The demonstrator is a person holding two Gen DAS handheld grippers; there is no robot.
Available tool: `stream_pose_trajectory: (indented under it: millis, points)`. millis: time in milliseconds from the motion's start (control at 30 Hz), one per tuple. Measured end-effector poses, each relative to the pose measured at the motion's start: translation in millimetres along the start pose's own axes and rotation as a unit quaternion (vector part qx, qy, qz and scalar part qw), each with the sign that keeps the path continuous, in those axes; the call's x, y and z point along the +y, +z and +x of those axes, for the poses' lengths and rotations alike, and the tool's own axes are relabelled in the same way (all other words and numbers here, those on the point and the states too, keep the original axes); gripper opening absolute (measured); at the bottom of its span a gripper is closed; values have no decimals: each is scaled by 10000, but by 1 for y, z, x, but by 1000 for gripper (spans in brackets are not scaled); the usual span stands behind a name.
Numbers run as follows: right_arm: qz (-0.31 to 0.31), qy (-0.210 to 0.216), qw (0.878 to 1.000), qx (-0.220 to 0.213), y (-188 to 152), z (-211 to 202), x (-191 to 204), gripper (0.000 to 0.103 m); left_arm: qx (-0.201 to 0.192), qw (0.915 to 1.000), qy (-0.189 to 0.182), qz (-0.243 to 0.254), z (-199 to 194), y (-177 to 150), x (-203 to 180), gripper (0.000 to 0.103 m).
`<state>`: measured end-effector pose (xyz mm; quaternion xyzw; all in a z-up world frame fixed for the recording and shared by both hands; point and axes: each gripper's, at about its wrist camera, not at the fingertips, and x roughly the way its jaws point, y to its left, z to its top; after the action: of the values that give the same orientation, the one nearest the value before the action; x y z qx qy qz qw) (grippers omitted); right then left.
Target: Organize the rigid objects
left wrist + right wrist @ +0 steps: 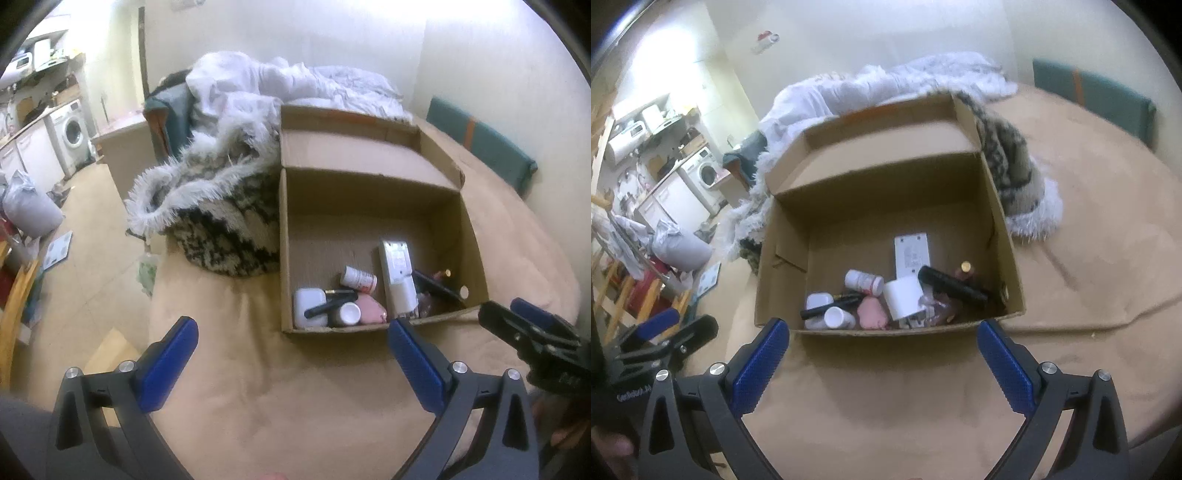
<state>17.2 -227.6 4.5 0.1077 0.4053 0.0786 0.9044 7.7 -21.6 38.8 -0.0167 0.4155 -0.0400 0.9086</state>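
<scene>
On the bed [258,387], both the left hand-held gripper [291,354] and right hand-held gripper [882,354] are hovering wide open and empty before the cardboard box [1001,229] holding the gathered bottles and chargers, likely awaiting another item.

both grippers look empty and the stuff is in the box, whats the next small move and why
Probably draw both grippers back from the cardboard box and look for any items still outside it. The left gripper and right gripper stand wide open with nothing between their fingers, and the small items, such as the white bottle and pink object, already lie inside. Nothing loose shows on the tan sheet nearby.
</scene>
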Motion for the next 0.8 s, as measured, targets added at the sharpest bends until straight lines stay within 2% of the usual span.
stream_pose_trajectory:
  millis: [133,800]
  points:
    - [-64,-65,9999,-128,-1,-5,3,103,-136,9999,46,-36,-1,0,2,103]
    - [-35,-113,9999,-37,-1,3,1,103,-9,10000,86,-50,6,-1,4,103]
